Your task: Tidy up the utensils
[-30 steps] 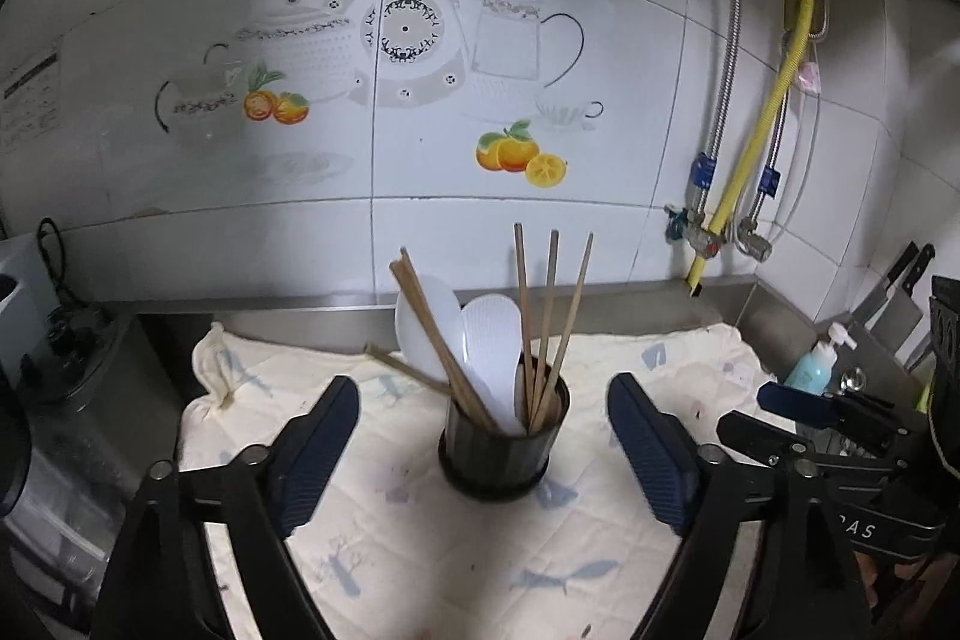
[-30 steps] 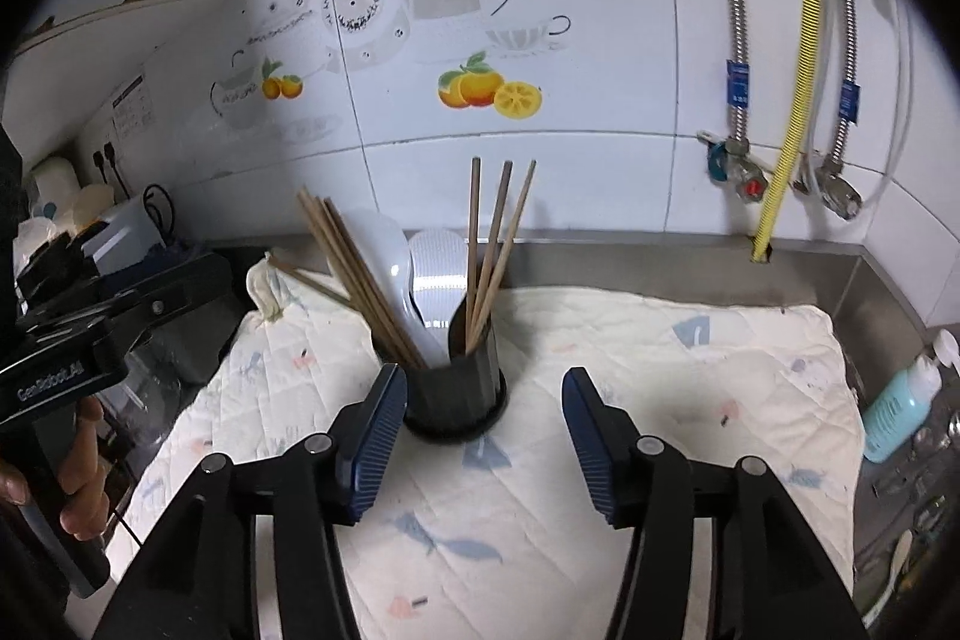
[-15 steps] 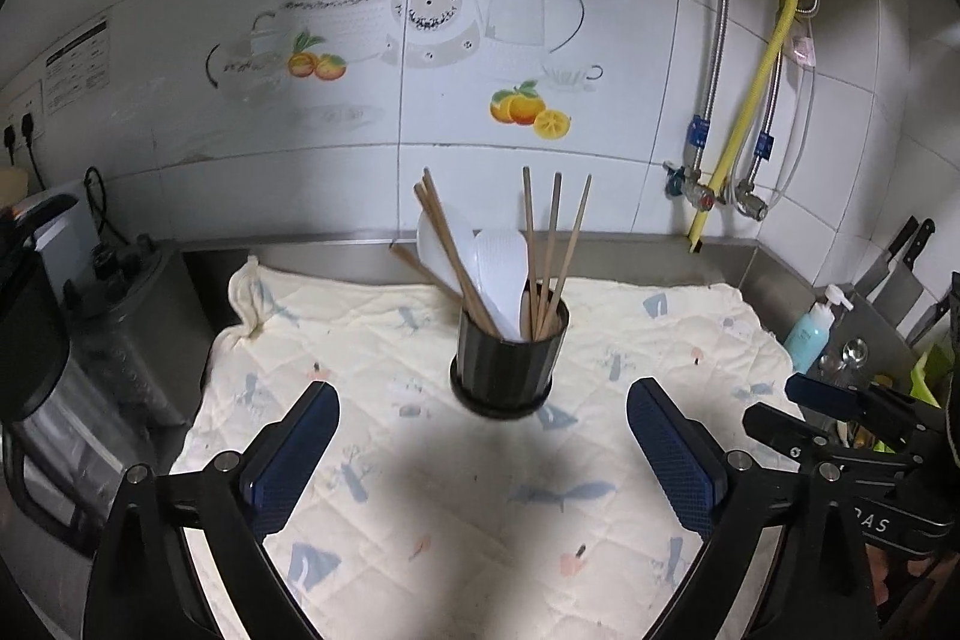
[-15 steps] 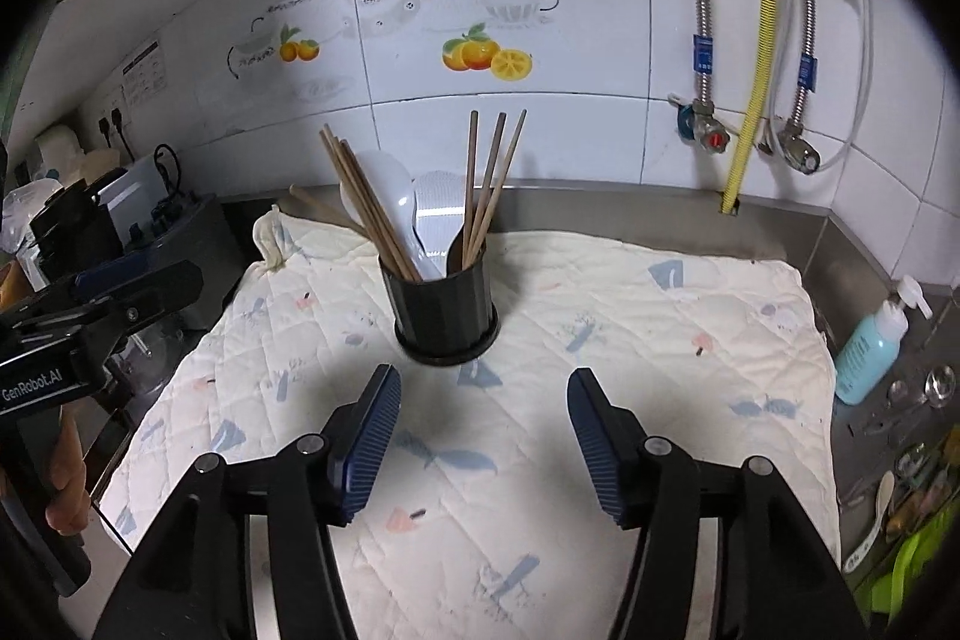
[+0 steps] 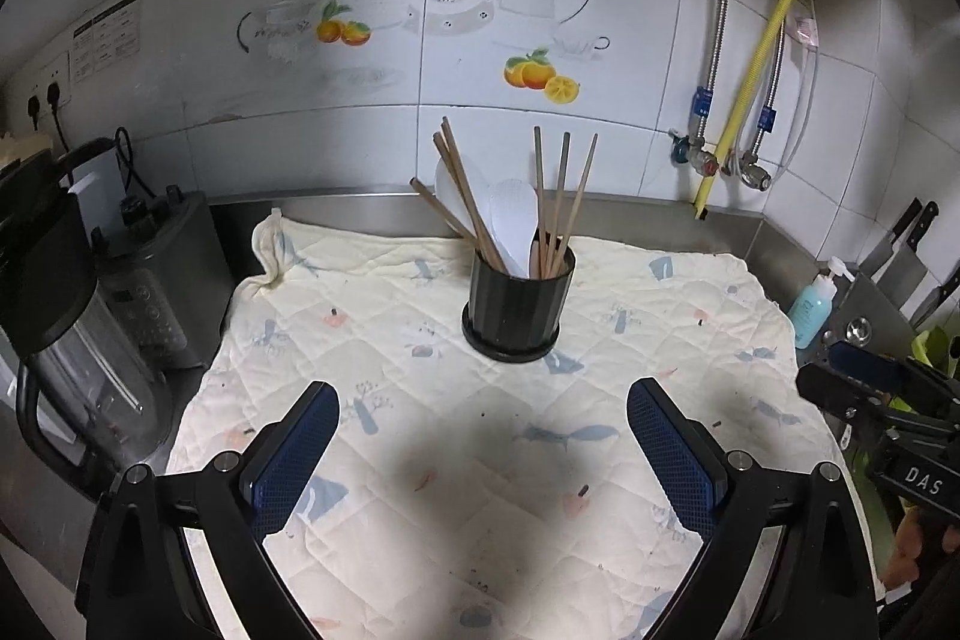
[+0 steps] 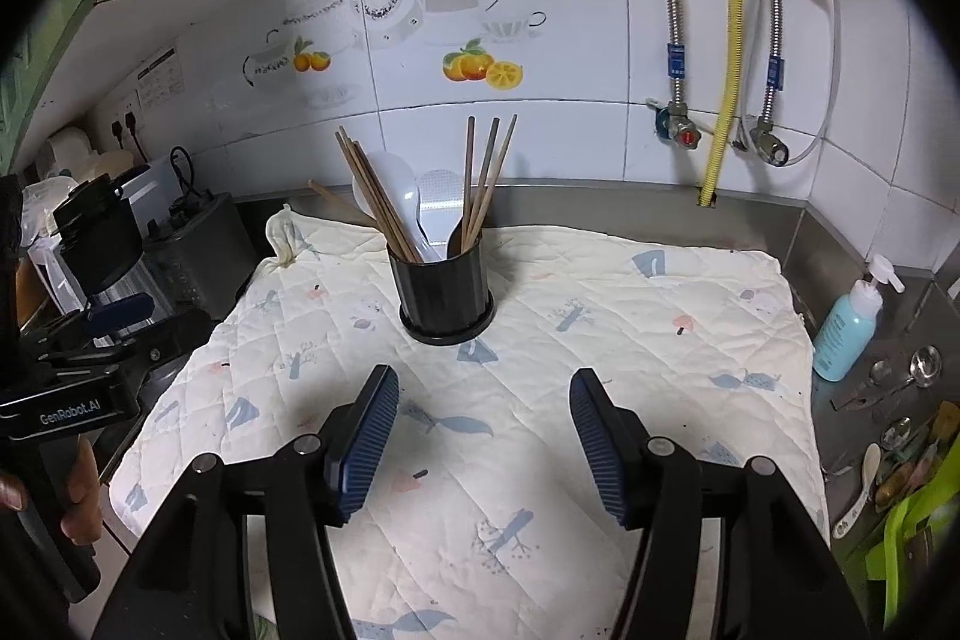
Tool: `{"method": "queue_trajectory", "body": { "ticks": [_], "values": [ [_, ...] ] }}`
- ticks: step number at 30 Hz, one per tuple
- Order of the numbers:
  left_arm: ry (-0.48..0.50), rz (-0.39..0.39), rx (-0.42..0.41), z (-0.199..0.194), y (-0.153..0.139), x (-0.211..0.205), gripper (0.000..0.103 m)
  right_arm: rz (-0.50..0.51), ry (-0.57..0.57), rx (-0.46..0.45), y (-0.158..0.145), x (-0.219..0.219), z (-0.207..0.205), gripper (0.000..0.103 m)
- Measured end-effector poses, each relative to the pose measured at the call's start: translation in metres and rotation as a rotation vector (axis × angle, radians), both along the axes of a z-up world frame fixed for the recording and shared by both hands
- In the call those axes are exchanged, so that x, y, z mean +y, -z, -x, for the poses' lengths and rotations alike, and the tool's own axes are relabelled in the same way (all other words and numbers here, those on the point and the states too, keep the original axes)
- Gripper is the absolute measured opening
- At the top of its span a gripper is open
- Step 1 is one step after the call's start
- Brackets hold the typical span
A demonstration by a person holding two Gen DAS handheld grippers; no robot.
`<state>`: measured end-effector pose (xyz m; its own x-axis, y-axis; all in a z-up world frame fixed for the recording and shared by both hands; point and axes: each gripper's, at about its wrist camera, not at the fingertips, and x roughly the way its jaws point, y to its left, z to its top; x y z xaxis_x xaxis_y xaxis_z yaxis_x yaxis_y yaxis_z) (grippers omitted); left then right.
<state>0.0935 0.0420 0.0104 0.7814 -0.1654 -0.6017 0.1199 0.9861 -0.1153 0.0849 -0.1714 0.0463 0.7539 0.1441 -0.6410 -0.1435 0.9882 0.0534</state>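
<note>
Left hand-held gripper (image 5: 483, 436): released, blue ribbed pads spread as wide as they go after just opening further, nothing between them; hangs over the near half of the cloth, well short of the holder
Right hand-held gripper (image 6: 483, 430): released at a middling gap, jaws just opening a little more, nothing between them; also short of the holder, aimed slightly right of it
Step in hand: by the look of it, backing off with everything already stowed; best done by keeping both sets of jaws clear of the tall sticks; a snagged tip would likely tip the pot
Quilted cloth (image 5: 660, 316): cream, soft, stitched in diamonds, pale blue and pink prints, a few dark specks; covers the counter, rumpled at the far left corner
Holder (image 5: 517, 307): black, round, ribbed wall, wider foot ring; upright near the middle of the cloth, just past both grippers
Chopsticks (image 5: 561, 196): thin brown sticks, one bunch leaning left, three nearly upright on the right; all inside the holder
White spoons (image 5: 513, 220): smooth pale bowls standing up in the holder, between the two bunches
Soap bottle (image 6: 849, 334): translucent blue, white pump; on the steel ledge right of the cloth
Tiled wall (image 6: 540, 58): glossy white, teapot and orange decals
</note>
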Motion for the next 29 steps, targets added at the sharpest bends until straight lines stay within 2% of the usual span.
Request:
{"method": "queue_trajectory", "body": {
  "ticks": [29],
  "values": [
    [-0.015, -0.004, 0.010, 0.011, 0.003, 0.004, 0.103, -0.025, -0.021, 0.004, 0.003, 0.004, 0.014, 0.066]
  ]
}}
